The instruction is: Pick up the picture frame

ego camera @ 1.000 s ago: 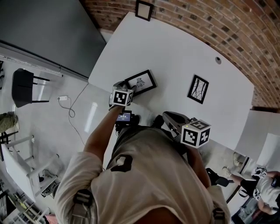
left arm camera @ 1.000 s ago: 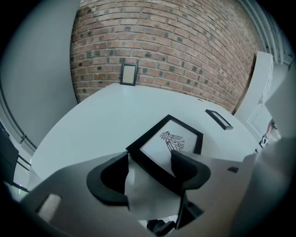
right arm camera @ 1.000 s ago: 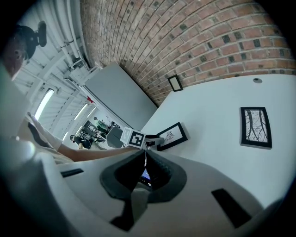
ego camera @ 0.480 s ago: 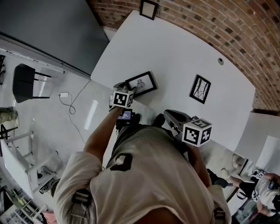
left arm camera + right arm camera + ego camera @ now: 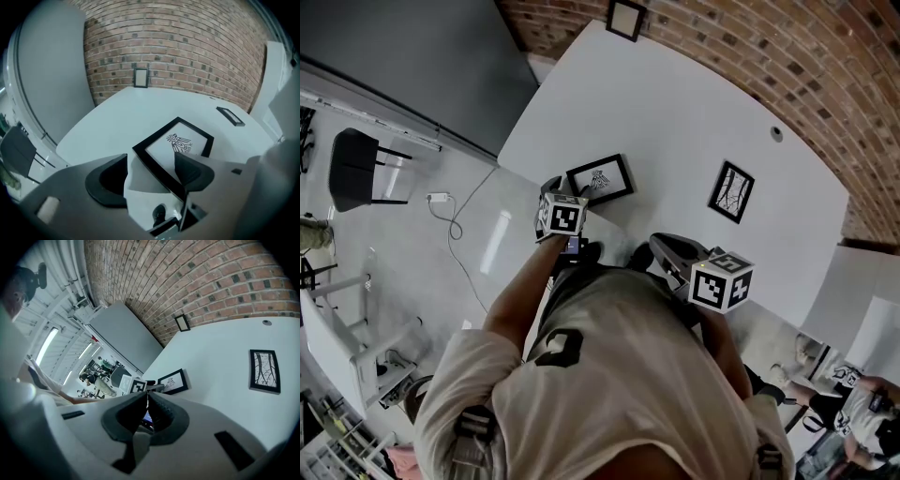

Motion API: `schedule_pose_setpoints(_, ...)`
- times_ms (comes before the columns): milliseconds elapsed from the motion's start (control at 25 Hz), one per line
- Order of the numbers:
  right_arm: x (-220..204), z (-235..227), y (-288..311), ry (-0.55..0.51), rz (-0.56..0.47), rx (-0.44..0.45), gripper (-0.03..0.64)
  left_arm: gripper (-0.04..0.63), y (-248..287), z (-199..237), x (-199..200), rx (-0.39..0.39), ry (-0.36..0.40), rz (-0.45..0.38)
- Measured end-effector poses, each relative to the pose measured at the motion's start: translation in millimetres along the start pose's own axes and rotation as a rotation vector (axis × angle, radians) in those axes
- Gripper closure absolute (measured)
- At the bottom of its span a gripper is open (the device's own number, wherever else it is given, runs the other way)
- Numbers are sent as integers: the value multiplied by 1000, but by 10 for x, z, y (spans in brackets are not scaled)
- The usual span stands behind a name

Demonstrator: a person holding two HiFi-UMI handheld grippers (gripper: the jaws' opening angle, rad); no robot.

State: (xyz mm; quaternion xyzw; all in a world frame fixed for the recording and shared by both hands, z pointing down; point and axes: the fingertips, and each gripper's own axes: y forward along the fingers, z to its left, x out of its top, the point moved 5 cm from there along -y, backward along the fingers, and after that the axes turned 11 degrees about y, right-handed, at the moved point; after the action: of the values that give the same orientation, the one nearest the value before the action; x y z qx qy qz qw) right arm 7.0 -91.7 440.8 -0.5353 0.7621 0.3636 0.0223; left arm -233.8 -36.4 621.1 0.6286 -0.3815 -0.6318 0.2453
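White tabletop [image 5: 675, 103] fills most of my head view, with a brick wall [image 5: 787, 66] running along its far side. The picture frame [image 5: 600, 178], black-edged with an insect-like drawing on a pale sheet, lies near the table's left edge, close to the person.

My left gripper [image 5: 151, 159] is at that frame's near corner. In the left gripper view its jaws stand well apart, and the frame's near edge runs slantwise through the gap between them. The right-hand jaw overlaps the black moulding, while the left-hand jaw is clear of it with bare table showing between. Nothing is clamped. I cannot tell whether the overlapping jaw actually touches the frame.

My right gripper [image 5: 146, 397] hangs back over the table's near edge, close to the person's body. In the right gripper view its jaws are pressed together with nothing between them.

A second black frame [image 5: 730, 191] with a branching line drawing lies further right on the table, well apart from the first. A small third frame [image 5: 625, 19] leans against the wall at the far end. On the floor to the left are a dark chair [image 5: 352, 169] and a white cable [image 5: 459, 234].
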Motion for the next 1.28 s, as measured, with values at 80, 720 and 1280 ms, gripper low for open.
schedule_pose_setpoints(80,11,5,-9,-4,-8,-4,611,285,-24,57,-66,3,-80,8)
schedule_pose_setpoints(720,1,22,61,-21,35,10,611,207,-121,248,-411,-38,-474,56)
schedule_pose_setpoints(1280,-31,-5,61,3,30,-1,611,209,45,265,-662,-353,-815,-10)
